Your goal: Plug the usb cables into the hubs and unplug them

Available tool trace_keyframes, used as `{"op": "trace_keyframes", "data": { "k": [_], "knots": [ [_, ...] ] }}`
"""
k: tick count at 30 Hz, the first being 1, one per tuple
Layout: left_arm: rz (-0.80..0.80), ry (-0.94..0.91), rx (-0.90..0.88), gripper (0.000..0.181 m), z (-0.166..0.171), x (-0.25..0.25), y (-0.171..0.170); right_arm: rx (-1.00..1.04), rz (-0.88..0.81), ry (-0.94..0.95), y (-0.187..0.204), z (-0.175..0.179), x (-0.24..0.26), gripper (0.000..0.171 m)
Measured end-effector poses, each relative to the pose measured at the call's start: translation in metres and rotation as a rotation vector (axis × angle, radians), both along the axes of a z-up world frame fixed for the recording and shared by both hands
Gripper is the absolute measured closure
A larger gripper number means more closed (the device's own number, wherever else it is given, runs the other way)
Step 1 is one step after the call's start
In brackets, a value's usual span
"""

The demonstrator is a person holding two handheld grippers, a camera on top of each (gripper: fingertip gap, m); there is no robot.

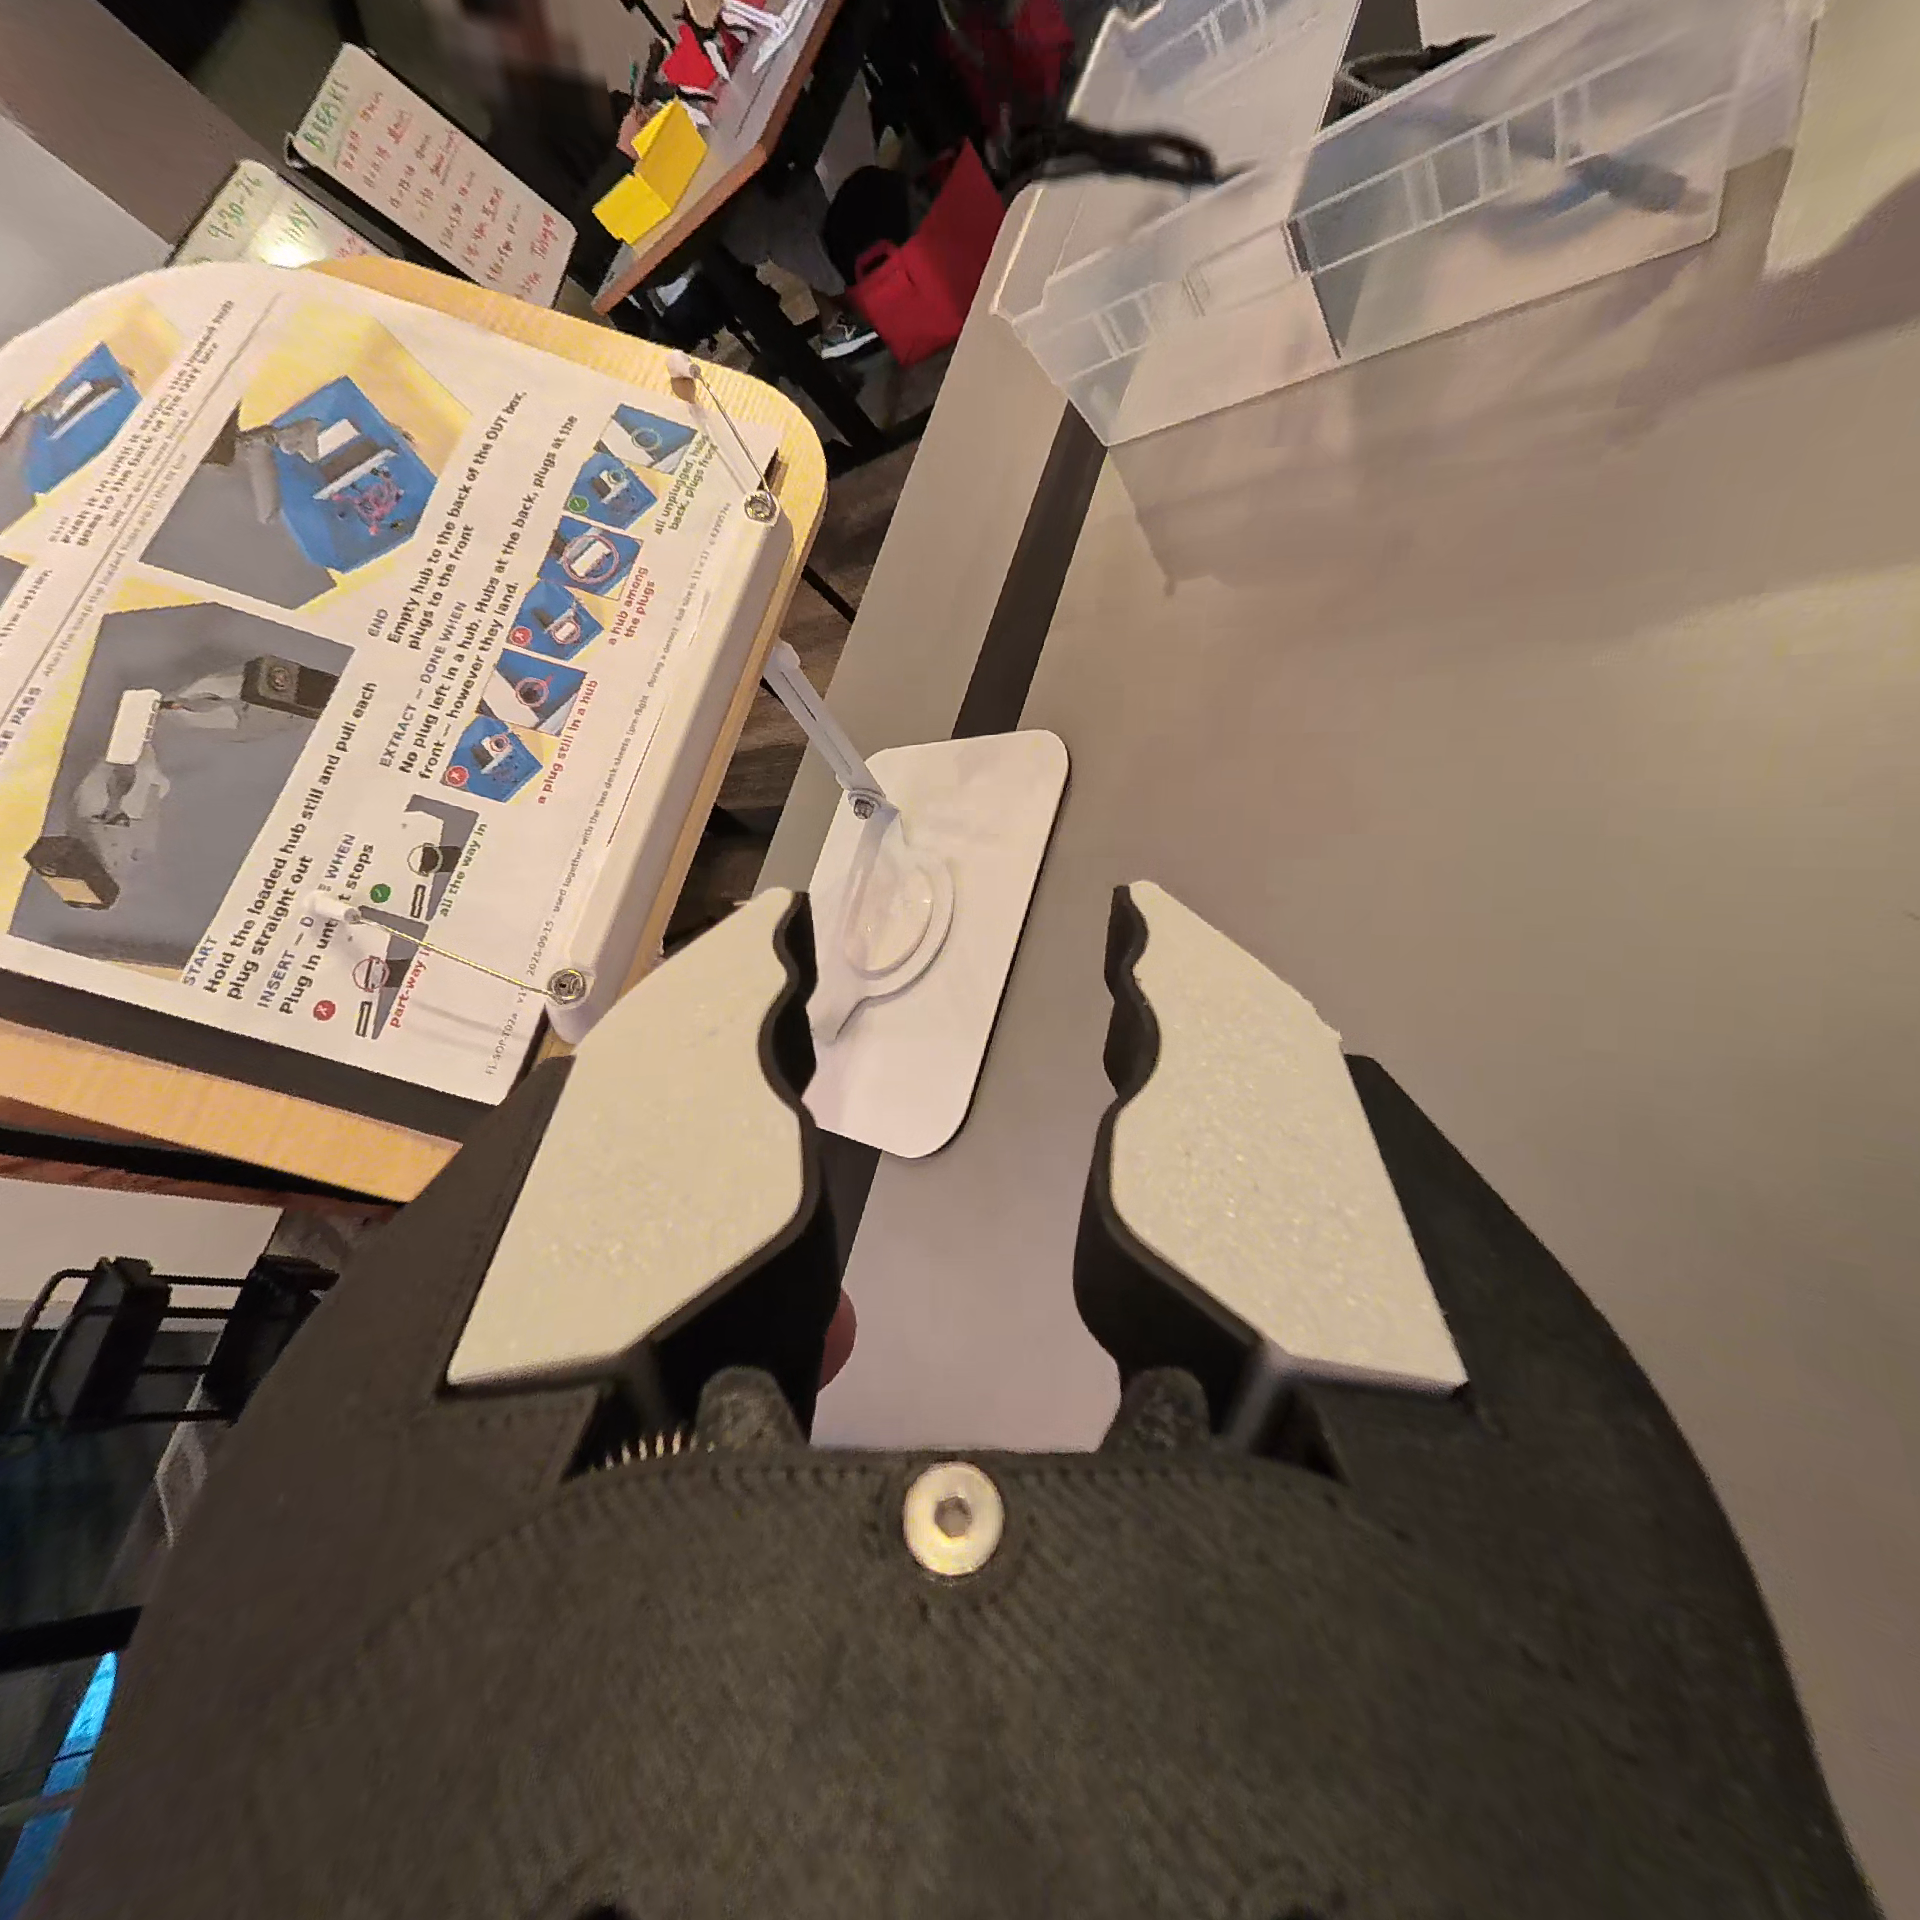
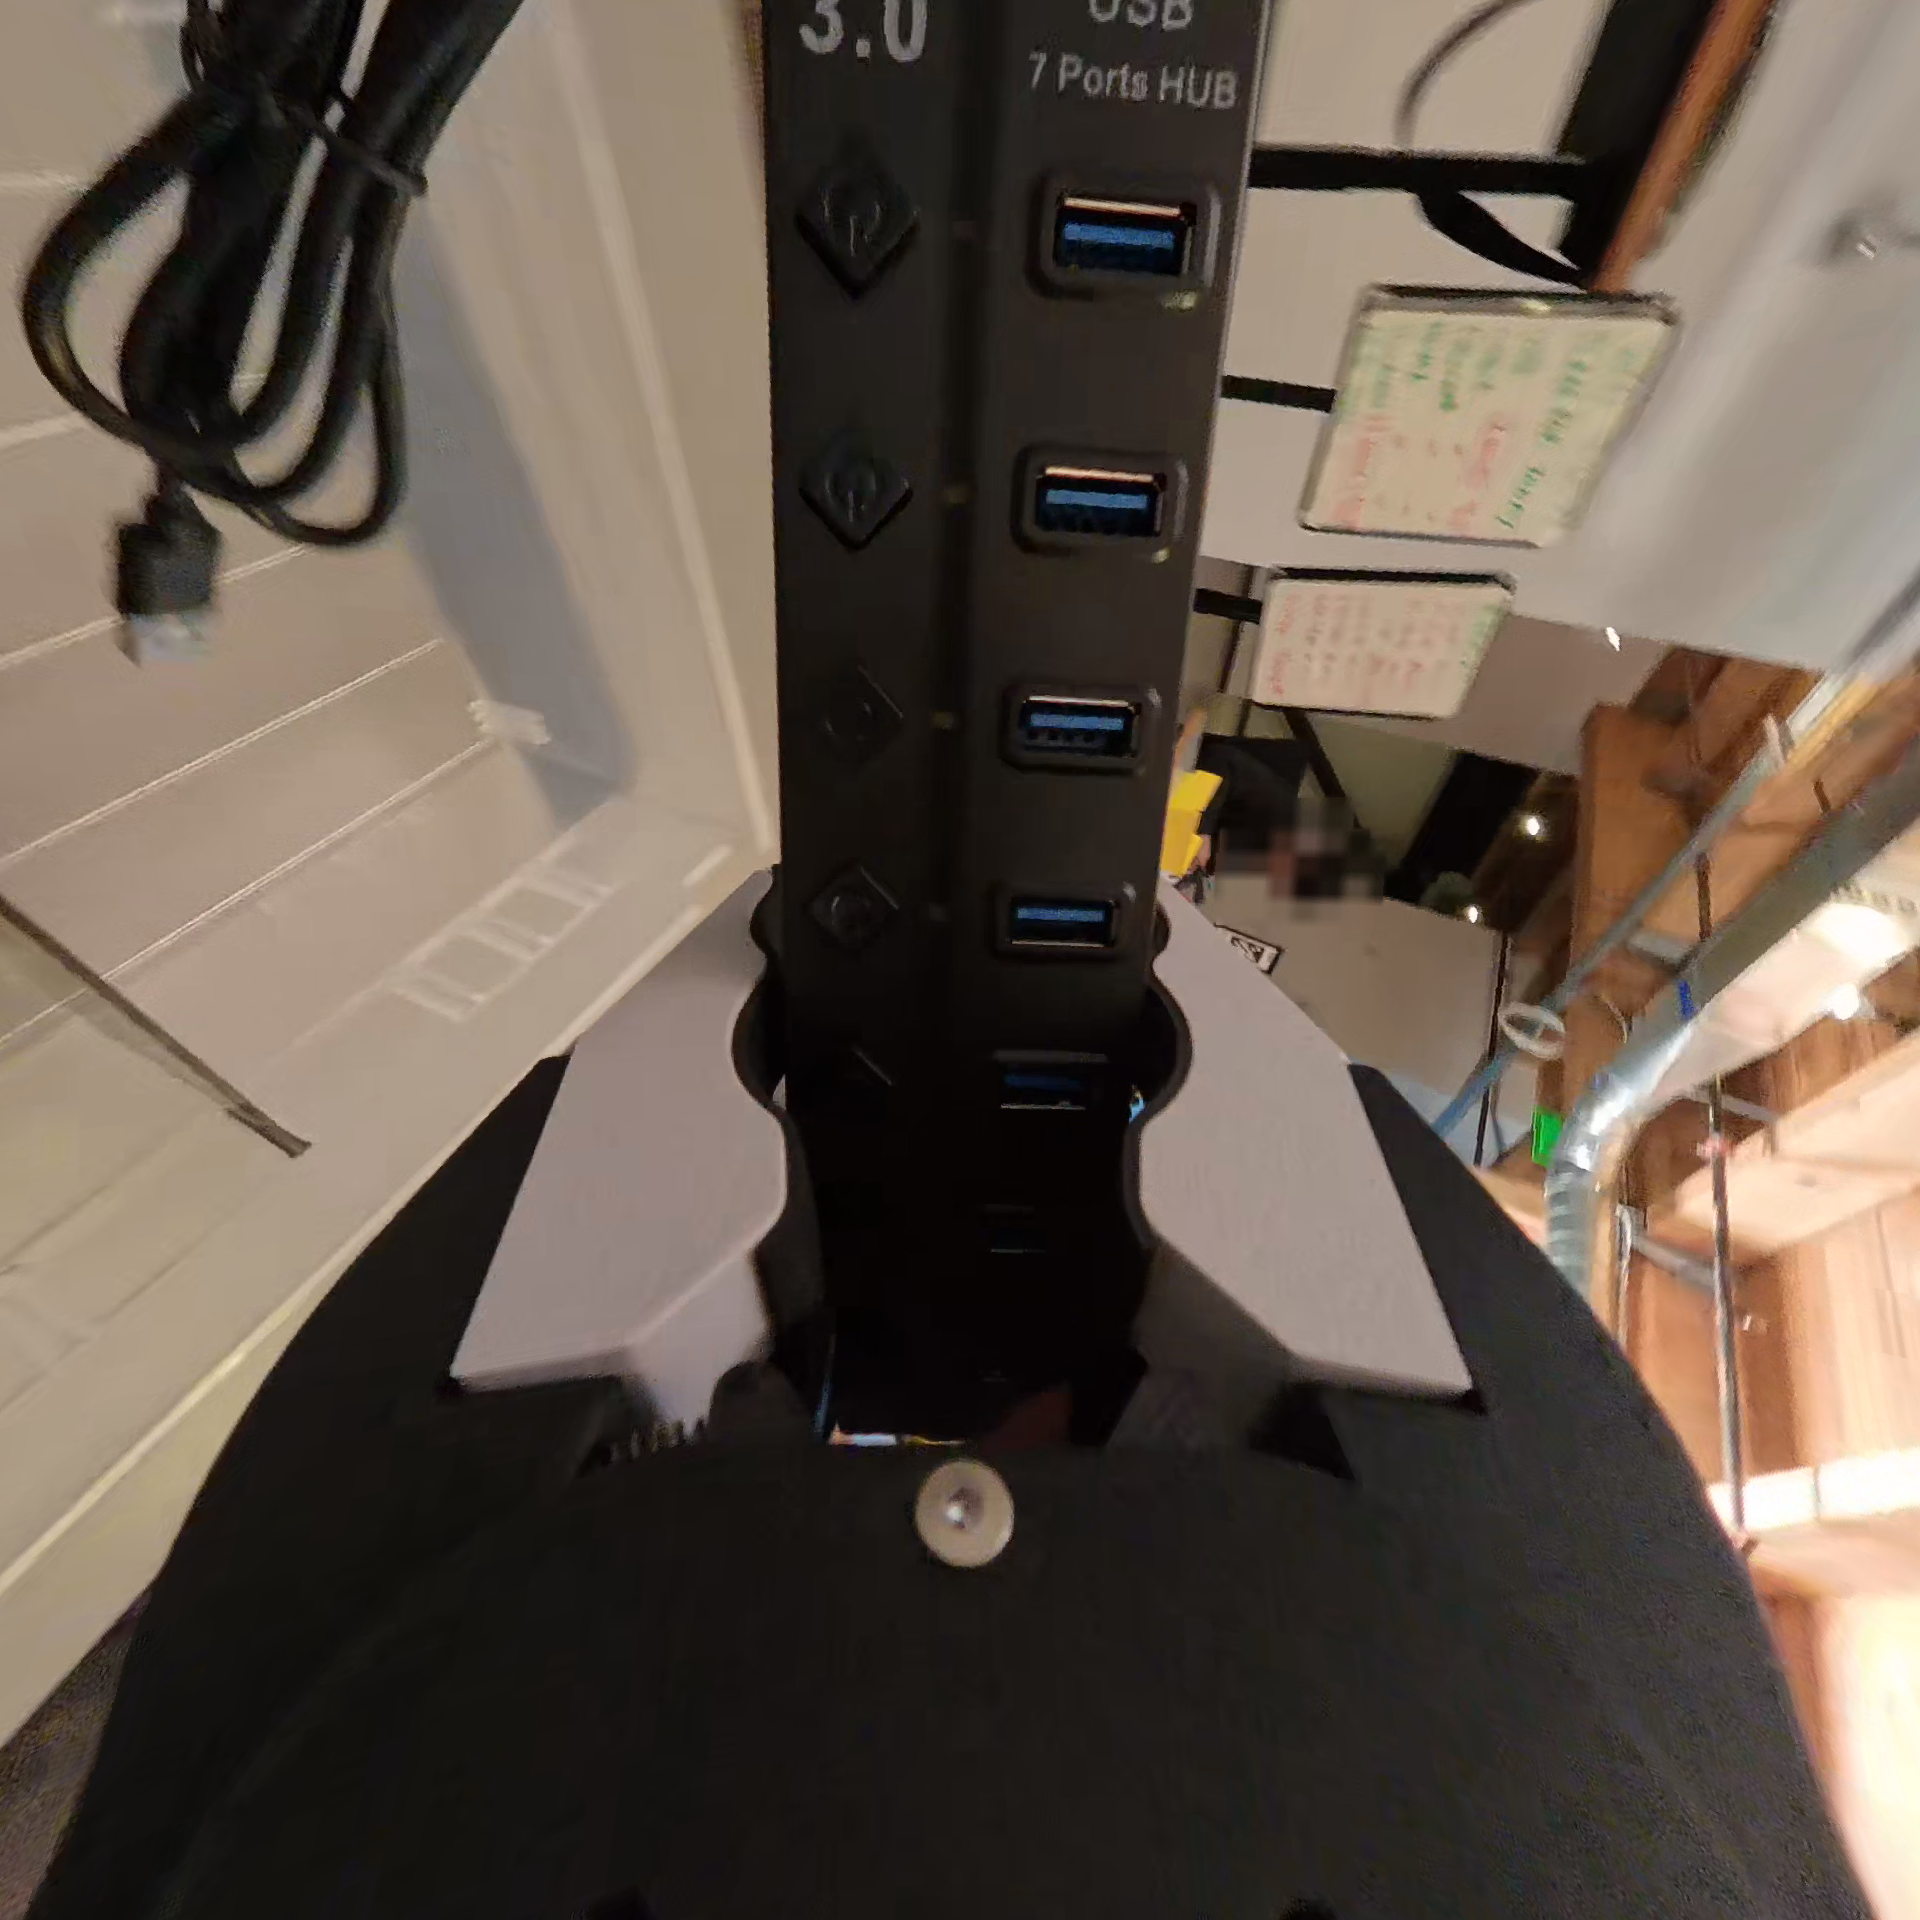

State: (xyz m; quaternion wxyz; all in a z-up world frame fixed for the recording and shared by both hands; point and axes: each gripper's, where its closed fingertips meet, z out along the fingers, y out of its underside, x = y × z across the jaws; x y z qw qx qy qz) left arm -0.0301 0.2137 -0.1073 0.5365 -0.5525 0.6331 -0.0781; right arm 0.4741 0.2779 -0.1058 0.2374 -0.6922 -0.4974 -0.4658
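While the right gripper (image 2: 961,997) clamps the hub (image 2: 997,520), left fingers (image 1: 675,1091) gape over the table (image 1: 1455,831).

The black hub (image 2: 997,520) runs off the picture's top edge, its lower ports hidden inside the right claw (image 2: 961,1049). The bundled cable (image 2: 208,312) and clear bins (image 1: 1403,229) are blurred.

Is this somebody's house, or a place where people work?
Probably a workshop or lab. An instruction sheet is clipped on a stand by the table, handwritten whiteboards hang around, and bare wooden beams and a metal duct show overhead.
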Motion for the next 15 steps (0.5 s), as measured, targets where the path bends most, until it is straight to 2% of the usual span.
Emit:
{"op": "trace_keyframes", "data": {
  "k": [5,8,13,15],
  "knots": [
    [-0.002,0.013,-0.002,0.128,-0.005,0.001,0.001,-0.212,0.007,0.012,0.011,-0.073,-0.001,0.109],
    [-0.005,0.020,-0.011,0.128,-0.009,0.002,0.003,-0.322,-0.008,0.106,0.013,-0.106,-0.006,0.109],
    [-0.010,0.048,-0.029,0.128,-0.018,0.004,0.004,-0.502,-0.085,0.280,0.005,-0.155,-0.009,0.110],
    [-0.015,0.057,-0.040,0.128,-0.022,0.004,0.004,-0.535,-0.126,0.280,0.003,-0.166,-0.004,0.111]
  ]
}}
